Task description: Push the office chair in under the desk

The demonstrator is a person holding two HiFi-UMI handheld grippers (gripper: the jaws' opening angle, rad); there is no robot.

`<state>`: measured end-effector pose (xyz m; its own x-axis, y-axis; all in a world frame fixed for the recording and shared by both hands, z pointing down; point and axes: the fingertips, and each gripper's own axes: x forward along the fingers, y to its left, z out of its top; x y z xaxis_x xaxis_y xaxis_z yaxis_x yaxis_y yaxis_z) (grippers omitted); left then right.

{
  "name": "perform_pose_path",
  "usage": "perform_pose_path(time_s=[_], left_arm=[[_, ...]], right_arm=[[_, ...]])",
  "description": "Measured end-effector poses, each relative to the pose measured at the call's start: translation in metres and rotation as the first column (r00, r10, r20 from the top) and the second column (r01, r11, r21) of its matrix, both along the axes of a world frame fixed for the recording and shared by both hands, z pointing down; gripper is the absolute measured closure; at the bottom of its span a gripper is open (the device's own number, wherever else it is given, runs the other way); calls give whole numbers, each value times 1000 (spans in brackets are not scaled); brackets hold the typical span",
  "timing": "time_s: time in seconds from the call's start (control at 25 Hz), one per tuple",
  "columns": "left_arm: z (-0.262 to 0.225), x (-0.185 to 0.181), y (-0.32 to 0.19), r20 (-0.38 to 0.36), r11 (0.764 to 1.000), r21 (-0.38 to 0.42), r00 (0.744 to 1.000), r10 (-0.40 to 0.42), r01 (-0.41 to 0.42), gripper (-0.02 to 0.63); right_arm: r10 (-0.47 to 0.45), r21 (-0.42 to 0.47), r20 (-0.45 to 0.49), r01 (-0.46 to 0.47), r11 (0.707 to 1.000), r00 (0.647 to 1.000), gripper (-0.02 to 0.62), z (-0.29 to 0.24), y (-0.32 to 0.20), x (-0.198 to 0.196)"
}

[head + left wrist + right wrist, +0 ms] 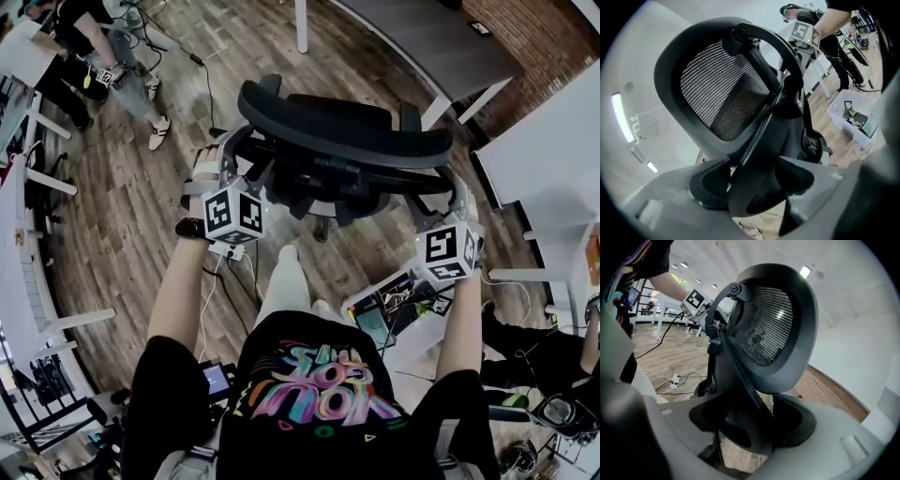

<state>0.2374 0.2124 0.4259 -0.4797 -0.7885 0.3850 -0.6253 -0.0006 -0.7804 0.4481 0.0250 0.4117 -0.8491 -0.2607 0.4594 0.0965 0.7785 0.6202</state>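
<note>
A black office chair [342, 131] with a mesh back stands in front of me on the wood floor, its back towards me. Beyond it is a grey desk [422, 37] on white legs. My left gripper [225, 161] is at the left side of the chair's back frame, my right gripper [457, 192] at the right side. In the left gripper view the dark frame bar [754, 154] fills the gap between the pads of the left gripper [757, 183]. The right gripper [750, 420] holds the frame bar [740, 380] the same way. The chair's base is mostly hidden.
A white desk [553, 141] stands at the right. An open white box of tools [394, 309] lies by my right leg, a power strip [230, 250] with cables by the left. A person [103, 66] stands at the far left near white tables [19, 244].
</note>
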Motion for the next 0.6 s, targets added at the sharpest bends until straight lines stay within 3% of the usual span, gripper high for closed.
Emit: perform_pose_path(time_s=[0.24, 0.6], left_arm=[[1, -12, -8, 11, 999, 29, 999, 36, -36, 318], [-2, -68, -36, -3, 997, 38, 998, 61, -61, 318]], right_arm=[[5, -11, -14, -5, 1000, 1000, 296, 3, -13, -18], [14, -18, -30, -14, 1000, 999, 296, 5, -41, -73]])
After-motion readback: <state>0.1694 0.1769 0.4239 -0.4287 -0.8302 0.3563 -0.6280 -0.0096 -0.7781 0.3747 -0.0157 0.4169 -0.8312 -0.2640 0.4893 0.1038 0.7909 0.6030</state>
